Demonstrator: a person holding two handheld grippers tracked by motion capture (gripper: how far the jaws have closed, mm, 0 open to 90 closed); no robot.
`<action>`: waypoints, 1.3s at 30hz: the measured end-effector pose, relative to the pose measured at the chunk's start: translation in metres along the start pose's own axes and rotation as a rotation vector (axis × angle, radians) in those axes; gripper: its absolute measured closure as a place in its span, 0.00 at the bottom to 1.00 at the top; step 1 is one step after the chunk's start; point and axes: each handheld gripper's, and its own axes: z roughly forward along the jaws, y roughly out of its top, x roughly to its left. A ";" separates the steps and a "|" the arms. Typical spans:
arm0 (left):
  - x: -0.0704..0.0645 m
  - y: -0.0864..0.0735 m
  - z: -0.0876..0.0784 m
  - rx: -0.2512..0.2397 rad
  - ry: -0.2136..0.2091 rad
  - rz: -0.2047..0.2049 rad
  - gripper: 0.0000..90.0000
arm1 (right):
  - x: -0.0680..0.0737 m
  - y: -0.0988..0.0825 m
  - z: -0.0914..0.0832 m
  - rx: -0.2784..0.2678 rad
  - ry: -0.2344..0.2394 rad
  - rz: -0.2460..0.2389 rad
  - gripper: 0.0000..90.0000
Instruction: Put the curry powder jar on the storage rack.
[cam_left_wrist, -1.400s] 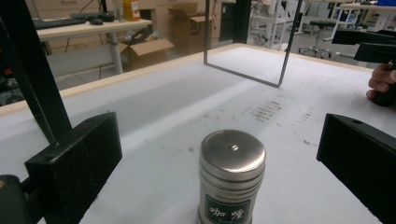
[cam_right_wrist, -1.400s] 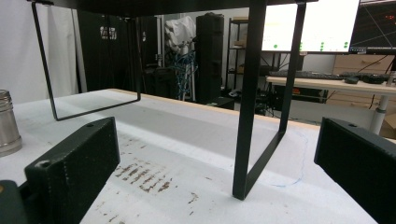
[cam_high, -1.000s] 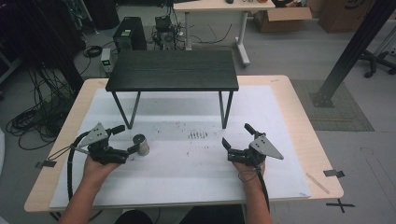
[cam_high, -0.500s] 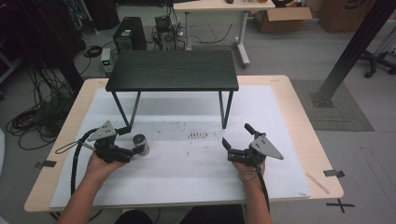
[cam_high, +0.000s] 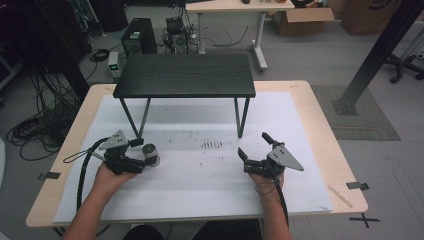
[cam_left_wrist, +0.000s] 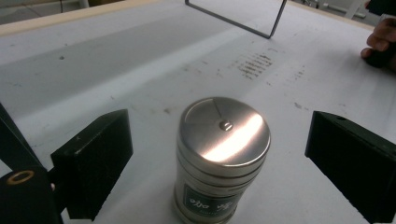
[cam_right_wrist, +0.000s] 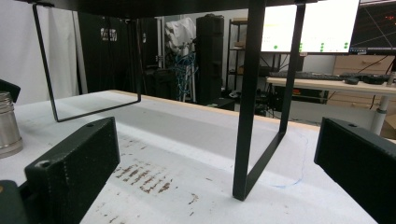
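A small shiny metal can (cam_high: 150, 151) with a lid stands upright on the white mat, left of centre. My left gripper (cam_high: 142, 155) reaches around it from the left. In the left gripper view the can (cam_left_wrist: 223, 154) stands between the two black pads (cam_left_wrist: 93, 163), with a gap on each side. The jaws have just been closing with the can between them and are not pressing on it. My right gripper (cam_high: 253, 144) rests on the mat at the right, open with nothing between its fingers. From there the can (cam_right_wrist: 8, 123) shows at the far left.
A low black table (cam_high: 185, 75) on thin metal legs stands at the back of the white mat (cam_high: 200, 185). One leg frame (cam_right_wrist: 247, 116) rises close in front of the right gripper. Dark smudges (cam_high: 212, 145) mark the mat's middle.
My left gripper has slid a little to the right, so the can now stands between its jaws. The right hand and its gripper have kept still.
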 end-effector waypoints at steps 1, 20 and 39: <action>0.000 0.000 0.001 0.003 0.000 0.001 0.10 | 0.000 0.000 0.000 0.000 0.000 0.000 0.00; -0.002 -0.002 0.004 0.018 0.003 0.013 0.32 | 0.000 0.000 0.000 -0.001 0.000 0.002 0.00; -0.006 -0.004 0.006 0.033 0.038 0.069 0.54 | 0.000 0.000 0.000 -0.005 0.000 0.005 0.00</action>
